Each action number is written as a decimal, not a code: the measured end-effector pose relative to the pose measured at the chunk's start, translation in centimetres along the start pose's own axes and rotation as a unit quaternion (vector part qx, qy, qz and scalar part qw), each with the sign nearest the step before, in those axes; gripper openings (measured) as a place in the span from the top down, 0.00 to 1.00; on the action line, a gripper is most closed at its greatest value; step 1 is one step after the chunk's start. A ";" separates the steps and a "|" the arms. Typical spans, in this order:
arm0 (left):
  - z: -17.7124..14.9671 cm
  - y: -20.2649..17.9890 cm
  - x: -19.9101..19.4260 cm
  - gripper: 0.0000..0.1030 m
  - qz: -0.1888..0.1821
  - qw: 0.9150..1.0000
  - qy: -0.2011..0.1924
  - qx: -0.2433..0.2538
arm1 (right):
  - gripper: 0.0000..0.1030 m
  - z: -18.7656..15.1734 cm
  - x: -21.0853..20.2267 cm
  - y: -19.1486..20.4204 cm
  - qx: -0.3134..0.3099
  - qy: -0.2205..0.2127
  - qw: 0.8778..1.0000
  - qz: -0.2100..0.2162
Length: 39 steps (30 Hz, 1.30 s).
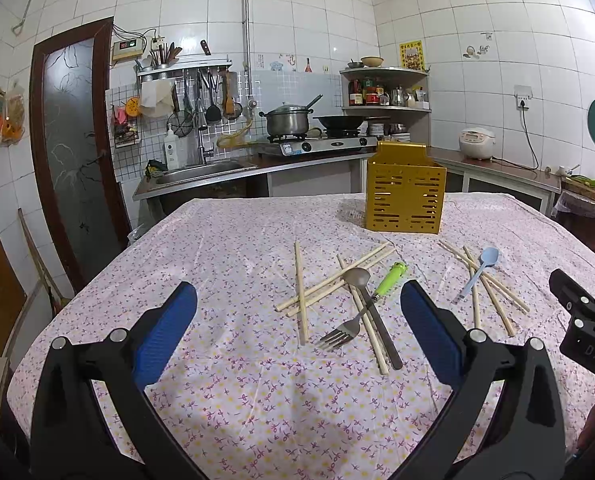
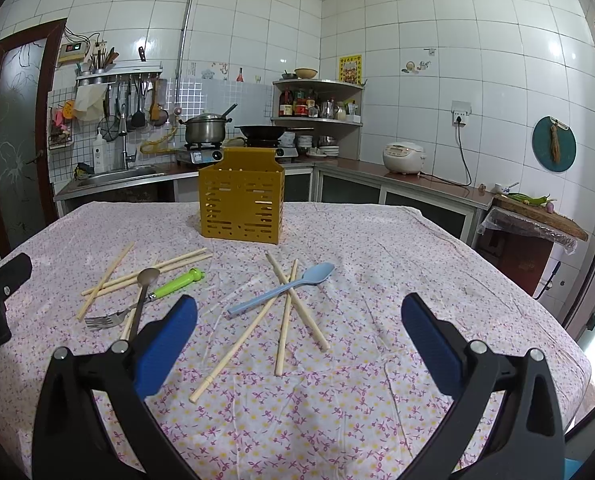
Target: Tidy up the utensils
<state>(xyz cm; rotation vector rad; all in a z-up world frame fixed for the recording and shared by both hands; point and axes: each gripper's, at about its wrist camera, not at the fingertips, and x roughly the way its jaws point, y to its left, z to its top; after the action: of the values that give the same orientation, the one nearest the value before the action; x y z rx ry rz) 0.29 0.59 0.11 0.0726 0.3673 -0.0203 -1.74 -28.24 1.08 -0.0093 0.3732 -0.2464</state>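
Utensils lie loose on the flowered tablecloth (image 2: 377,280) in two heaps, and none has yet gone into the yellow slotted holder (image 2: 241,204) standing upright at the far side of the table. Your nearer heap on the right is the blue spoon (image 2: 285,288) resting across three chopsticks (image 2: 285,320); it sits just ahead of your right gripper (image 2: 299,340), a little left of centre between the spread fingers. The spoon's long axis runs diagonally, bowl pointing far-right toward the holder's side, handle end pointing near-left toward your left finger. The chopsticks beneath fan out mostly front to back, their near ends pointing at you. The other heap, ahead and to the right of your left gripper (image 1: 299,328), holds the fork (image 1: 339,336) with its green handle (image 1: 391,278), tines toward you, a dark metal spoon (image 1: 373,316) lying bowl-away, and more chopsticks (image 1: 325,284) crossed under them. Both grippers hover above the cloth with jaws wide apart, holding nothing. For the blue spoon your right hand looks better placed; you would likely need to turn the wrist so the fingers close across its slanted handle rather than along it.
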 end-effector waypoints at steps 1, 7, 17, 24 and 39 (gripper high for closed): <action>0.0 0.0 0.0 0.04 -0.001 1.000 0.000 0.000 | 0.03 0.0 0.0 0.0 0.000 0.000 1.000 0.000; 0.0 0.0 0.0 0.04 0.001 1.000 -0.001 0.002 | 0.03 0.0 0.1 -0.1 0.000 0.000 1.000 0.000; 0.1 -0.5 0.6 0.04 0.001 1.000 0.002 0.004 | 0.03 0.0 0.1 0.0 -0.002 0.002 1.000 0.001; 0.2 -0.6 0.6 0.04 -0.001 1.000 0.003 0.004 | 0.03 0.0 0.4 0.0 0.000 0.003 1.000 0.003; 0.2 -0.4 0.7 0.04 0.000 1.000 0.003 0.002 | 0.03 -0.1 0.6 -0.4 -0.001 0.000 1.000 0.003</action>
<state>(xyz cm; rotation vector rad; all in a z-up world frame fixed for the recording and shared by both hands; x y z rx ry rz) 1.05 0.17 0.03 0.0764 0.3737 -0.0206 -1.29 -28.78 0.79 -0.0096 0.3729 -0.2408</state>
